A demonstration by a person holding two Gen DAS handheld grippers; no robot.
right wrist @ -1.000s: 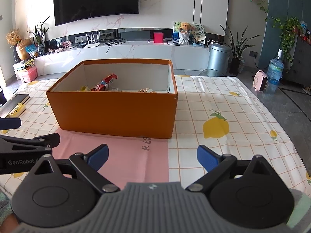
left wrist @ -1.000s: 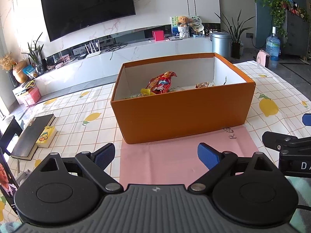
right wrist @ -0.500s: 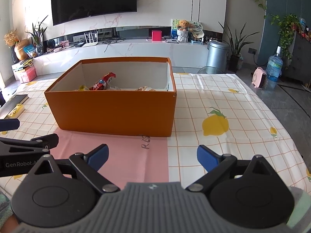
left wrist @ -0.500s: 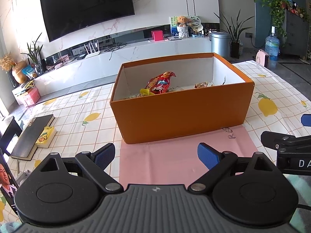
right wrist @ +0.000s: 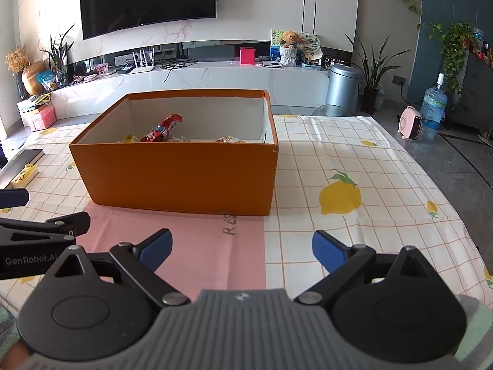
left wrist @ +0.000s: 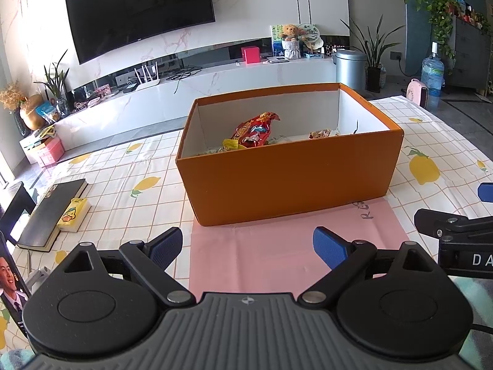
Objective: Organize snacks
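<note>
Hovering Empty Over a Filled Box

Both tongs hang just above the near edge of the tabletop (right wrist: 369, 160), side by side and pointed at the orange box (left wrist: 289, 182). The left tongs (left wrist: 246, 245) are spread wide with nothing between the blue pads, and the right tongs (right wrist: 242, 245) are spread just as wide and just as empty. Neither touches the box or the pink sheet (left wrist: 277, 256) that lies under its near edge.

The snacks are inside the box: a red packet (left wrist: 254, 129) leans up near the middle, a small yellow wrapper (left wrist: 231, 145) lies just beside it, and a pale brown wrapper (left wrist: 320, 133) sits toward the right wall. The near wall hides the box floor, so how many more pieces lie there cannot be told.

No loose snack shows on the lemon-print cloth in either view. Off to the left, well apart from the box, a dark book (left wrist: 50, 212) lies with a small yellow pack (left wrist: 73, 215) on it; whether that pack counts as a snack cannot be told. Judged from this, the gathering looks done or nearly done, with at most that pack left to go in.
</note>
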